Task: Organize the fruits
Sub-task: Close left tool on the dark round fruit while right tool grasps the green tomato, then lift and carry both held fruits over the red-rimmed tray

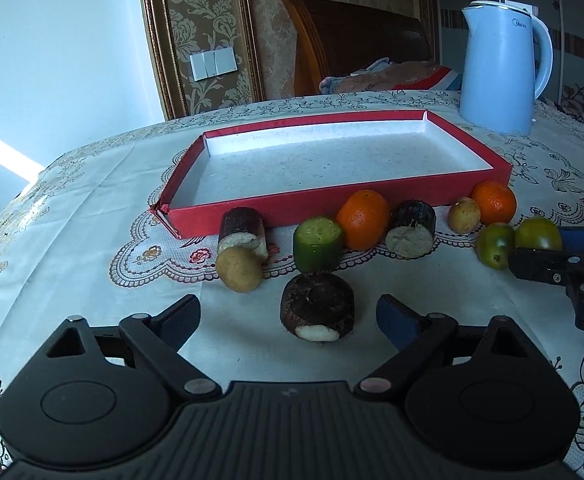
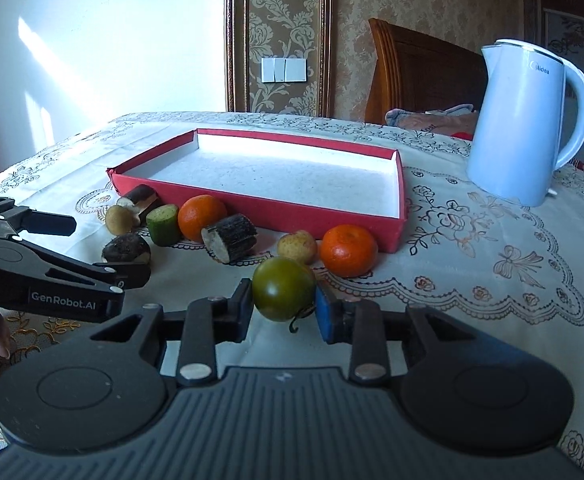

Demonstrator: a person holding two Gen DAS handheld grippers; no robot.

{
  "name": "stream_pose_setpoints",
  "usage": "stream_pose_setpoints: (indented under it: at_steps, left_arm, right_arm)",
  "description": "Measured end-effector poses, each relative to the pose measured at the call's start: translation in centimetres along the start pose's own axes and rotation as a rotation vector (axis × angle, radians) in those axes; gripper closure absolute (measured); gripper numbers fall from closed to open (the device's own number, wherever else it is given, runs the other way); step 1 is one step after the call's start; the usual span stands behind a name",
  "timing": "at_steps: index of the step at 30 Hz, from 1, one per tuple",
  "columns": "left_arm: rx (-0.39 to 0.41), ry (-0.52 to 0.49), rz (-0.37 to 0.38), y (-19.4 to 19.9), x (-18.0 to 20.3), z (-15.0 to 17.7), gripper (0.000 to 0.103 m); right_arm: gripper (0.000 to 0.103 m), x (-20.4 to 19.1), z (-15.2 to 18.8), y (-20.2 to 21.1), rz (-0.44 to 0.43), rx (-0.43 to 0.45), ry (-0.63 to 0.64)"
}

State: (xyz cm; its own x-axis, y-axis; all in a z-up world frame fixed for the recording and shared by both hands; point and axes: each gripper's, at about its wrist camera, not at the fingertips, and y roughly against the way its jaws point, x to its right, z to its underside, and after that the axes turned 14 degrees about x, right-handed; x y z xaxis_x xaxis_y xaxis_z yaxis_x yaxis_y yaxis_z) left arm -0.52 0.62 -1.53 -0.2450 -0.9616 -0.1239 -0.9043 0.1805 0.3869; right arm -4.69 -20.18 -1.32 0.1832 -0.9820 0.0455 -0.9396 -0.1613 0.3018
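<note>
An empty red tray lies on the tablecloth. In front of it lie two oranges, dark sugarcane pieces, a green cucumber piece, small tan fruits and two green tomatoes. My left gripper is open around a dark water chestnut, apart from it. My right gripper is shut on a green tomato; the second green tomato is hidden in this view.
A light blue electric kettle stands at the back right of the table. A wooden headboard and bedding lie beyond the table. The left gripper shows at the left of the right wrist view.
</note>
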Motion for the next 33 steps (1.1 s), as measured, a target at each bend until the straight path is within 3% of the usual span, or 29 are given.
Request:
stream_pose_setpoints:
  at_steps: [9, 19, 25, 33]
  left_arm:
    - [-0.008, 0.012, 0.059, -0.1, 0.4, 0.1, 0.065]
    - [0.006, 0.049, 0.091, 0.0, -0.1, 0.2, 0.065]
    - [0.077, 0.016, 0.058, 1.3, 0.2, -0.3, 0.066]
    - [0.146, 0.029, 0.065, 0.8, -0.2, -4.6, 0.066]
  right_arm:
    - [0.072, 0.2, 0.5, -0.5, 0.004, -0.021, -0.02]
    - [0.072, 0.0, 0.6, -0.4, -0.007, -0.015, -0.01]
    - [0.072, -0.4, -0.2, 0.5, -0.012, 0.011, 0.009]
    - [0.072, 0.6, -3.3, 0.0, 0.028, 0.074, 0.035]
